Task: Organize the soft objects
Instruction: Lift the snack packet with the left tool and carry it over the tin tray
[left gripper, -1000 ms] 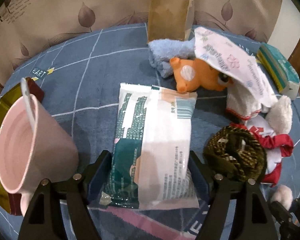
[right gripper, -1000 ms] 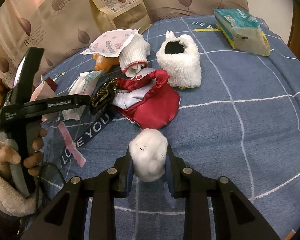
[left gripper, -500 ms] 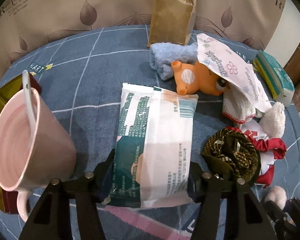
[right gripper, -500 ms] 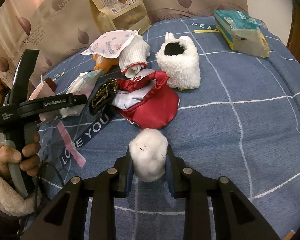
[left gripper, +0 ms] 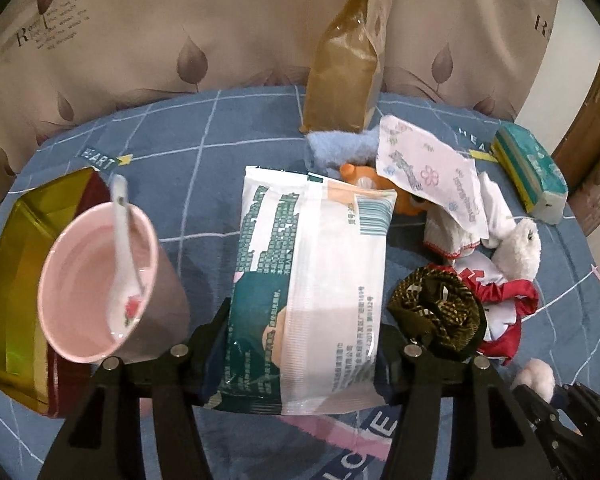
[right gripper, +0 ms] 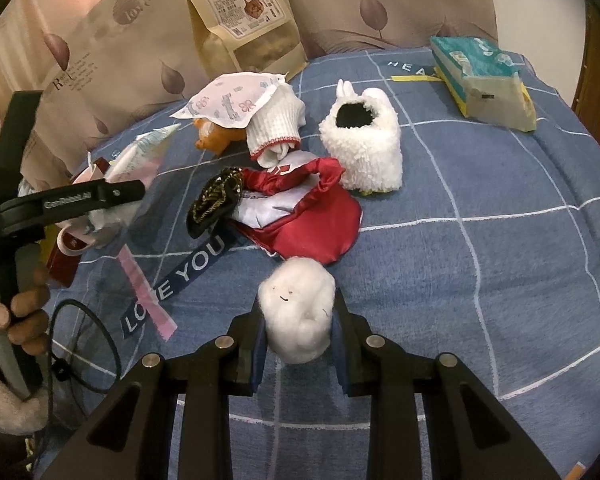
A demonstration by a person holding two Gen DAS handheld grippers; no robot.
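left hand-held gripper [left gripper: 302, 354] tilted steeply down, pinching the wipes pack [left gripper: 308, 280], pink mug [left gripper: 100, 284] at 9 o'clock, right hand-held gripper [right gripper: 298, 330] clamping a cotton ball [right gripper: 298, 316], open blue bedspread [right gripper: 500, 260] at 3 o'clock

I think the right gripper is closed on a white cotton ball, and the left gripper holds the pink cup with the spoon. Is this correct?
Not quite. The left gripper holds the flat green-and-white plastic packet; the pink cup stands beside it, as the left wrist view shows. The right gripper is indeed closed on the white cotton ball.

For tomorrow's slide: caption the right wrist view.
Right gripper shut on a white cotton ball above the blue bedspread, soft items beyond.
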